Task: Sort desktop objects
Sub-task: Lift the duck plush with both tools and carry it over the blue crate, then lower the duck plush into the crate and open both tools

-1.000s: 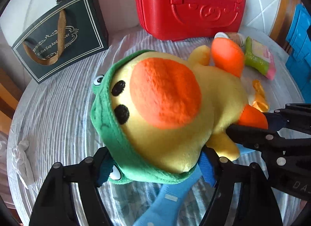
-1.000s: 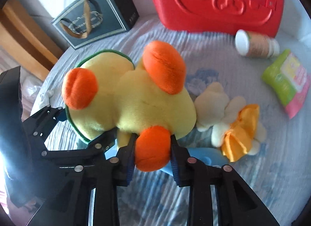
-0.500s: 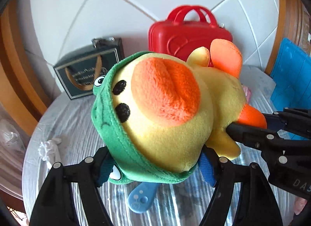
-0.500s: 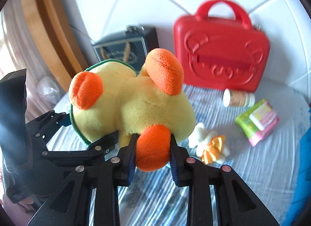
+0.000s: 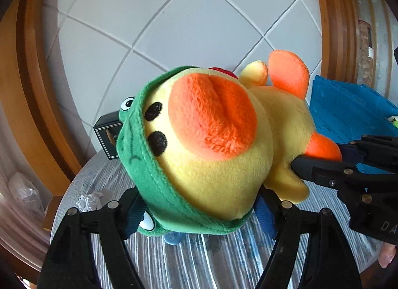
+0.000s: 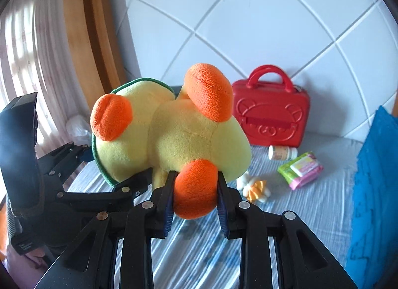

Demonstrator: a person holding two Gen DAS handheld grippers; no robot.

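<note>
Duck first, seen from my left tool's camera: the soft yellow plush duck with the orange beak and green frog hood [image 5: 214, 147] hangs up in the air, above the round surface with the grey striped cloth [image 5: 223, 259]. My left tool [image 5: 199, 214] pinches its big head from both sides, with the arms spread wide around it. The duck's long body runs away to the right, where my right tool [image 5: 330, 162] bites one orange foot. Past that foot sits the blue plastic crate [image 5: 348, 115]. So the crate is on the foot side, and I think my right hand is nearer to it.

From my right tool's camera, my right tool [image 6: 195, 189] is pressed tight on the lower orange foot, and the duck [image 6: 186, 137] stretches off to the left to my left tool [image 6: 82, 164]. The blue crate [image 6: 373, 177] stands at the right edge. Down on the cloth lie a small white and orange plush toy [image 6: 255, 185], a green and pink pack of wipes [image 6: 301, 168], a small white bottle [image 6: 282, 152] and a red plastic case with a handle [image 6: 272, 112].
</note>
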